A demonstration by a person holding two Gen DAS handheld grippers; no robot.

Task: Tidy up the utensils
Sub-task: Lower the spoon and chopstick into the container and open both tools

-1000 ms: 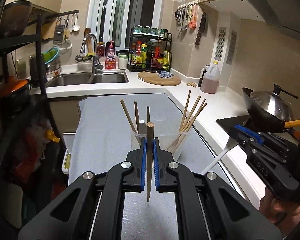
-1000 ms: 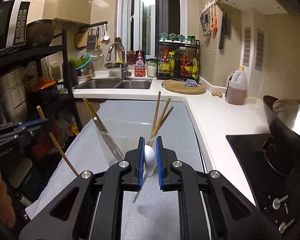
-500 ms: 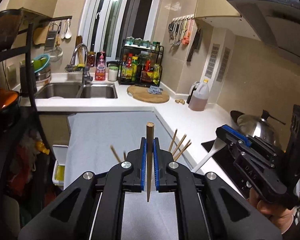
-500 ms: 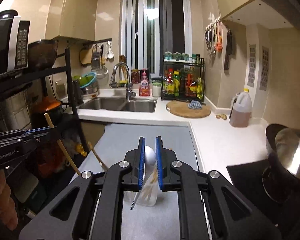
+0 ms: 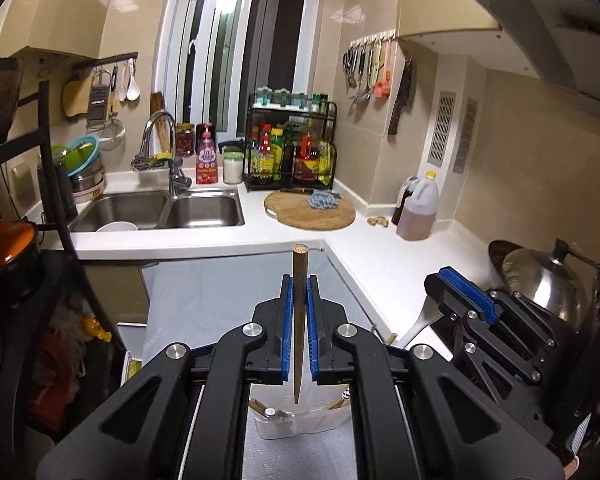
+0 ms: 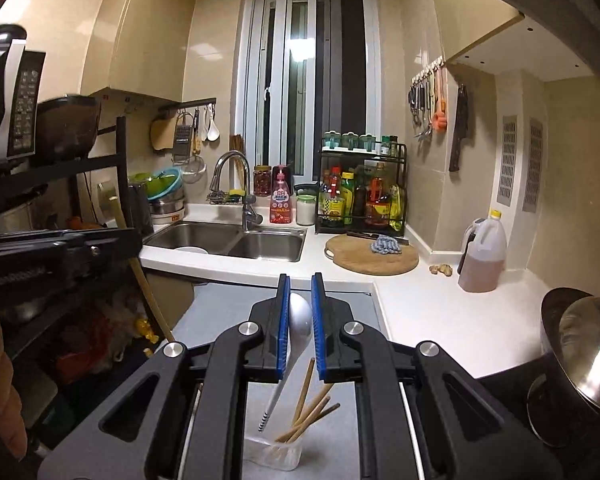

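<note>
The left gripper [image 5: 299,316] pinches a chopstick [image 5: 299,320] near its thick end, upright; it looks light, stiff and smooth, so a mid-shaft grip seems steadier. The right gripper [image 6: 300,328] clamps a white spoon [image 6: 296,326] by its bowl, likely brittle and slick. Below both sits a clear cup [image 6: 274,456] holding several chopsticks [image 6: 306,416].

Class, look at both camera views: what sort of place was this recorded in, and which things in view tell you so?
Most likely a home kitchen: a double steel sink with a tap under the window, a rack of sauce bottles beside a round wooden chopping board, and a lidded wok.
</note>
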